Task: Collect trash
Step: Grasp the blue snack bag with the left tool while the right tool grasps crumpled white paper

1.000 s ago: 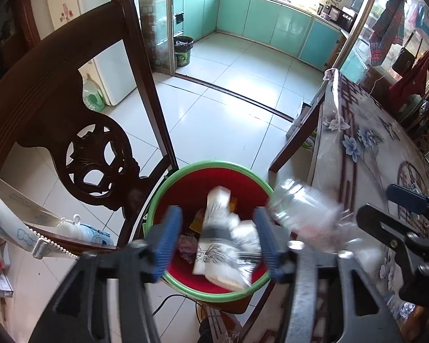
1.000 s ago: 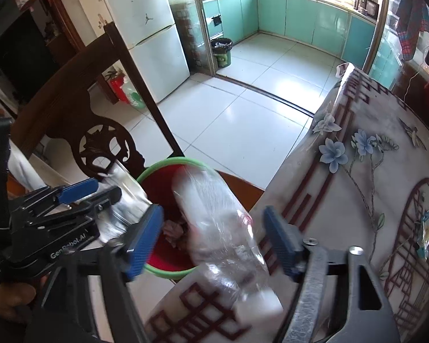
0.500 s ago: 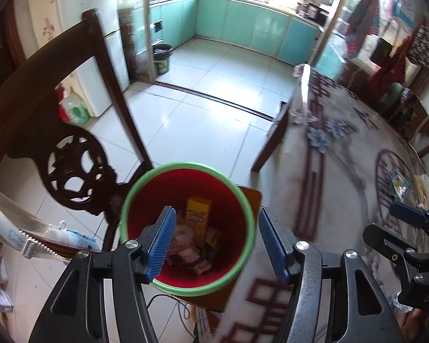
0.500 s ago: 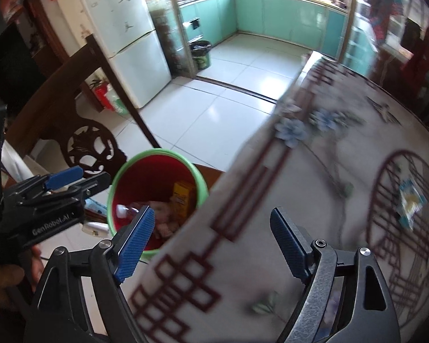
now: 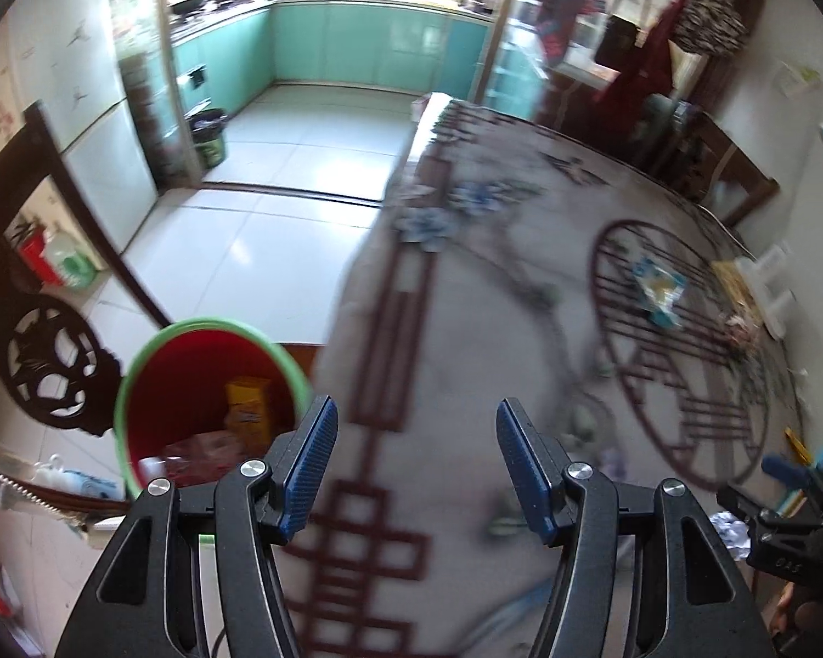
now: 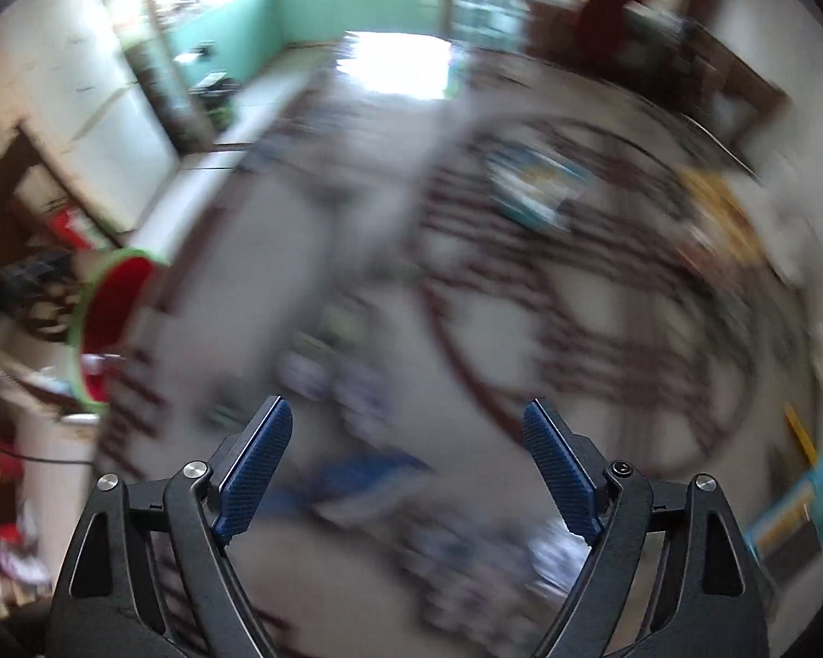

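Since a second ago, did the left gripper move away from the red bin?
Yes. The left gripper, open and empty, has swung right off the red bin, which now sits at its left, and hangs over the patterned table.

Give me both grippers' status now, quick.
Left gripper: open, empty, above the patterned table.
Right gripper: open, empty, jaws have just been opening wider.
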Available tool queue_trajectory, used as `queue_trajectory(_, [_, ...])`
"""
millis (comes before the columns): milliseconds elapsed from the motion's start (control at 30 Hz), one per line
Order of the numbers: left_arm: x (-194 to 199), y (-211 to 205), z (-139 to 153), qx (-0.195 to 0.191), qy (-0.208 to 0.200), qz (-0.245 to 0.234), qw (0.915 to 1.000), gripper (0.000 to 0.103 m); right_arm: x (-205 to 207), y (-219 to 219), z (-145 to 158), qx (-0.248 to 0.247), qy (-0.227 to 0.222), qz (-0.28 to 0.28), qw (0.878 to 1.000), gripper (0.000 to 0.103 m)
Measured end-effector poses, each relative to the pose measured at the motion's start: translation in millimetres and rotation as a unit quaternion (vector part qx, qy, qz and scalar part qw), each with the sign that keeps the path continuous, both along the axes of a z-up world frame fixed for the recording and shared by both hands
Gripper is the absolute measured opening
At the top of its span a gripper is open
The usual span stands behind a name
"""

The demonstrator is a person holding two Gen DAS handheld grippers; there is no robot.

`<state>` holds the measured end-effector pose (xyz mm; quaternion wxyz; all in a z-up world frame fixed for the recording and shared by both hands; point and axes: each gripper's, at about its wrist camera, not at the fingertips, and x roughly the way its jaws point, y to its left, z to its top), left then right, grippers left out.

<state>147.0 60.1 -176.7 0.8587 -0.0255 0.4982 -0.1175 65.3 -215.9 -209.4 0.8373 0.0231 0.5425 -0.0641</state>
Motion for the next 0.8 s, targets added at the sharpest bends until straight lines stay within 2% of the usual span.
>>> queue_trajectory(100, [-2, -37, 4, -0.004, 0.000, -0.026, 0.9997, 0.059, -34, -48, -17, -0.006, 0.027, -0.071, 0.997, 0.088])
queue_trajectory(200, [-3, -76, 7, -0.008, 0.002, -0.052, 0.9986, 0.059, -60, -83, -37, 0.011, 0.051, -0.119, 0.992, 0.090])
queue_trajectory(333, [3, -128, 9, -0.015, 0.003, -0.080, 0.9966, 0.059, -75, -96, -66, 0.038, 0.086, -0.126, 0.988, 0.090])
queue_trajectory(367, [7, -145, 9, -0.017, 0.002, -0.087, 0.9960, 0.059, -77, -98, -73, 0.047, 0.090, -0.125, 0.987, 0.085])
queue_trajectory(400, [11, -158, 8, -0.016, 0.001, -0.092, 0.9956, 0.059, -79, -101, -78, 0.058, 0.092, -0.123, 0.986, 0.072])
queue_trajectory(467, [22, -186, 6, -0.014, -0.004, -0.100, 0.9948, 0.059, -78, -107, -83, 0.081, 0.090, -0.116, 0.986, 0.052])
queue_trajectory(567, [42, -224, -3, -0.015, -0.009, -0.108, 0.9940, 0.059, -71, -118, -78, 0.079, 0.074, -0.098, 0.989, 0.048])
queue_trajectory(800, [103, -312, -50, -0.003, 0.005, -0.134, 0.9910, 0.059, -45, -148, -51, 0.082, 0.017, -0.081, 0.993, 0.048])
